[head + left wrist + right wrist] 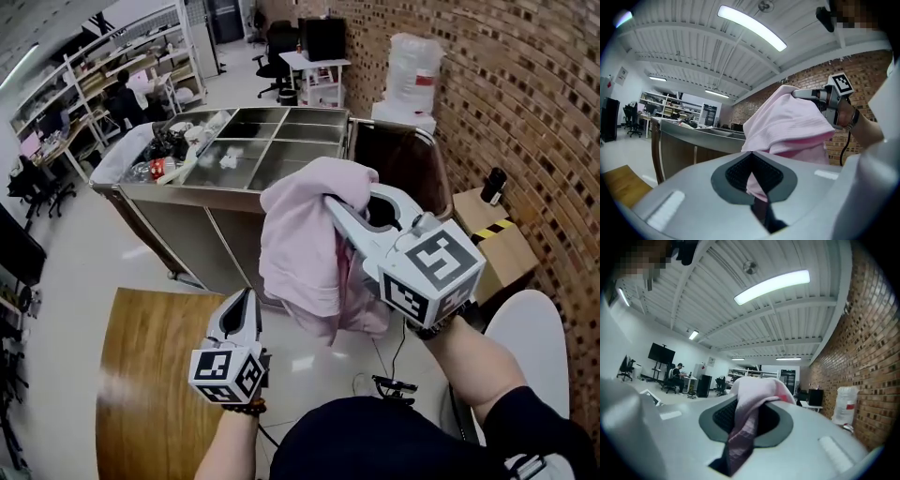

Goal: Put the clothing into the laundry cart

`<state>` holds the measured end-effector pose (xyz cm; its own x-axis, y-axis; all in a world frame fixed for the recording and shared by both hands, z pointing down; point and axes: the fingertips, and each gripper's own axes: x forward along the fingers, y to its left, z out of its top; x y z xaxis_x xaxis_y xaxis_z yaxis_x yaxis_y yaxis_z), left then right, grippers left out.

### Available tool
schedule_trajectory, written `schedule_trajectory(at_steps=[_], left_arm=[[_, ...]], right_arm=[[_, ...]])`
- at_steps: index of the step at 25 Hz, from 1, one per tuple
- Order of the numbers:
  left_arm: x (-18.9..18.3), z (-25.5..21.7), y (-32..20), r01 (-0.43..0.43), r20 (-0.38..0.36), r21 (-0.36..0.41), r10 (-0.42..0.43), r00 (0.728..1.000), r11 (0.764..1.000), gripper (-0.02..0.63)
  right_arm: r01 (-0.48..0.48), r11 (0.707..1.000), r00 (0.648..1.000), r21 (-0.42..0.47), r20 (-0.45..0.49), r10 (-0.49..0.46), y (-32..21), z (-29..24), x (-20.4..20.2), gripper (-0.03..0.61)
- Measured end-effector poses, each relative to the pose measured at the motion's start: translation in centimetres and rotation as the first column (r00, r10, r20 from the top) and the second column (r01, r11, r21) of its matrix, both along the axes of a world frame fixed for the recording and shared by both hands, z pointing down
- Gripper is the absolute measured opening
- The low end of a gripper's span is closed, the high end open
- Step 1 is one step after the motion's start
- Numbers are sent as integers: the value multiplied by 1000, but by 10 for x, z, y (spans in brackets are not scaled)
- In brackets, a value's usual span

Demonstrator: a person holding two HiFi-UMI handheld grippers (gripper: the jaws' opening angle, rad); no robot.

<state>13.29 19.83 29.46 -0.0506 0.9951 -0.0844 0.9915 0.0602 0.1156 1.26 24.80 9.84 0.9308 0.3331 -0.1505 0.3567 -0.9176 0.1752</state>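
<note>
A pink garment (300,244) hangs in the air in front of the steel laundry cart (246,192), just short of its near rim. My right gripper (333,202) is shut on the garment's upper edge; in the right gripper view the cloth (761,385) is bunched between the pads and trails down over them. My left gripper (249,298) is lower and to the left, jaws together with nothing in them, pointing up toward the garment's hem. In the left gripper view the garment (787,122) fills the space beyond the closed left gripper (751,154), with the cart (693,136) at the left.
The cart's top is split into several open compartments, with clutter at its left end (169,150) and a dark bag (403,155) at its right end. A wooden table (150,375) is at lower left, a cardboard box (492,239) by the brick wall, and a cable (389,384) on the floor.
</note>
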Motion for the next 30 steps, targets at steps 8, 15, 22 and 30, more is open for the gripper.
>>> schedule_trajectory(at_steps=[8,15,22,30], left_arm=[[-39,8,45,-56,-12,-23,56,998,998,0],[-66,7,89,-88,-13,-24,88,996,996,0],[-82,11,127,-94,-15,-23,94,996,995,0],[-91,22,160,-89,-13,-17,89,996,996,0]], right_arm=[[-119,992,991,-30,-57,117,49,-22,-65,66],[-171,985,983,-26,-79,168,98,-35,-99,66],[-206,978,974,-24,-98,202,143,-39,-125,67],[-248,969,966,20,-68,248,199,-13,-138,67]])
